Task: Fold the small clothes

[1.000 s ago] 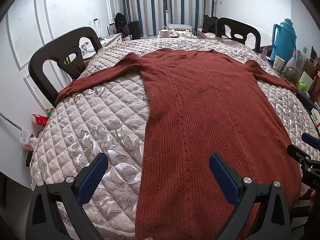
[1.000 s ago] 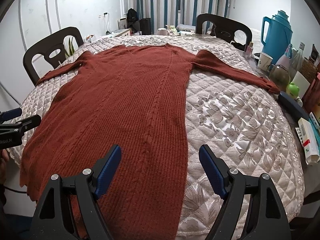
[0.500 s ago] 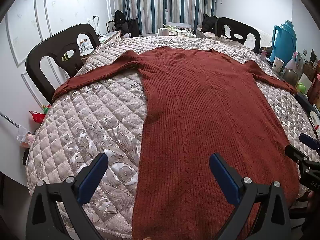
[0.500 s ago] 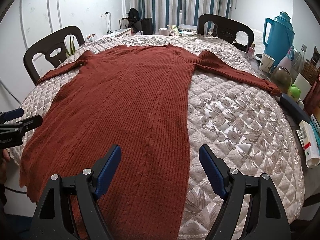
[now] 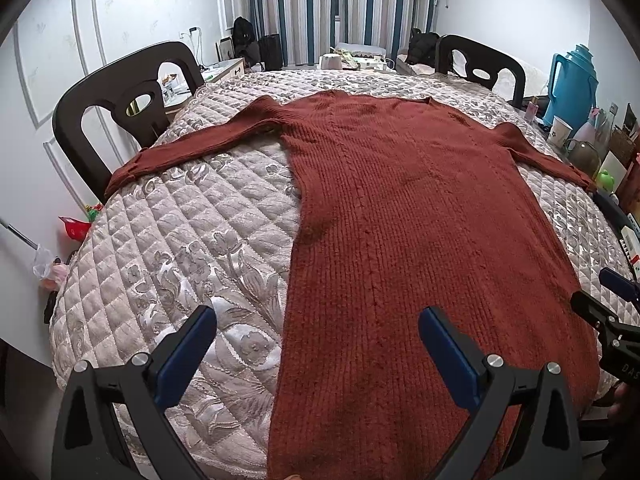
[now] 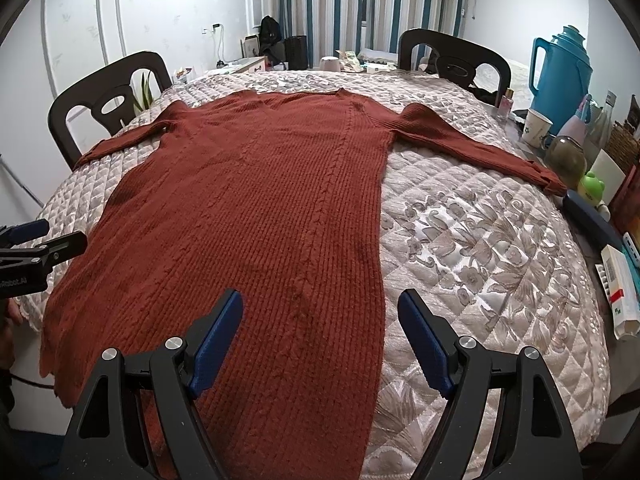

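Note:
A rust-red ribbed knit dress (image 5: 408,216) lies flat and spread on the quilted table cover (image 5: 180,240), both sleeves stretched out sideways; it also shows in the right wrist view (image 6: 256,216). My left gripper (image 5: 316,336) is open and empty, above the dress's left hem edge. My right gripper (image 6: 320,320) is open and empty, above the dress's right hem edge. Each gripper shows at the other view's side edge: the right one (image 5: 608,312) and the left one (image 6: 36,248).
Dark chairs stand at the far left (image 5: 120,96) and far right (image 6: 452,52). A blue thermos (image 6: 560,76), paper cup (image 6: 536,128), glass jar (image 6: 564,156), green toy (image 6: 592,188) and boxes (image 6: 620,292) crowd the table's right edge.
Both grippers have drawn back and risen slightly, so the dress sits a little farther off in both views. Both stay open. The dress has not moved.

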{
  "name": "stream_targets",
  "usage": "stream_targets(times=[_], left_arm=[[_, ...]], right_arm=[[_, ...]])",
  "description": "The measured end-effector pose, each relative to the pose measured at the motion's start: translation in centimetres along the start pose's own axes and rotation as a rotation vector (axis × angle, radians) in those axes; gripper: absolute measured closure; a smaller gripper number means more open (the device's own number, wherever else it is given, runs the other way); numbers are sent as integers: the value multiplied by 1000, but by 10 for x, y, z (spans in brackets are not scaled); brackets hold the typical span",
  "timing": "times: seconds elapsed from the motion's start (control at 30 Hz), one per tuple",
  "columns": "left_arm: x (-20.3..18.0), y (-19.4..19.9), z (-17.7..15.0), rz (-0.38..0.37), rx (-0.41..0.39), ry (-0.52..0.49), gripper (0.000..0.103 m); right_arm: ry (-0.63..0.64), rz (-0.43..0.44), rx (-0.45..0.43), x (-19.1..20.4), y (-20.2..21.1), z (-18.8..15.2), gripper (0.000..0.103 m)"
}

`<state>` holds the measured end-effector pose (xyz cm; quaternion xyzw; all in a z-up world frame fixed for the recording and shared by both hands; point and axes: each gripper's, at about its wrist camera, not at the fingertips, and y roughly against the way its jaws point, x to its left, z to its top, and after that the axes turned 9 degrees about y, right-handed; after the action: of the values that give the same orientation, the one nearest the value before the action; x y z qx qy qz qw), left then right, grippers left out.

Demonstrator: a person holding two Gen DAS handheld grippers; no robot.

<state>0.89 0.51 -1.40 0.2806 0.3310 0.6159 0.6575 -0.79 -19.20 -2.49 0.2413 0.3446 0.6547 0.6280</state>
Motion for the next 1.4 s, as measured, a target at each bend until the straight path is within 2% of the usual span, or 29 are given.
stream_targets(times=[0.77,1.4], left_arm=[[3,-5,1,1,12,10,1],[6,-14,3,1,23,5,1]], right_arm=[[-37,11,-13,-4,-3,3,23],[-18,24,-6,-1,-7,6,23]])
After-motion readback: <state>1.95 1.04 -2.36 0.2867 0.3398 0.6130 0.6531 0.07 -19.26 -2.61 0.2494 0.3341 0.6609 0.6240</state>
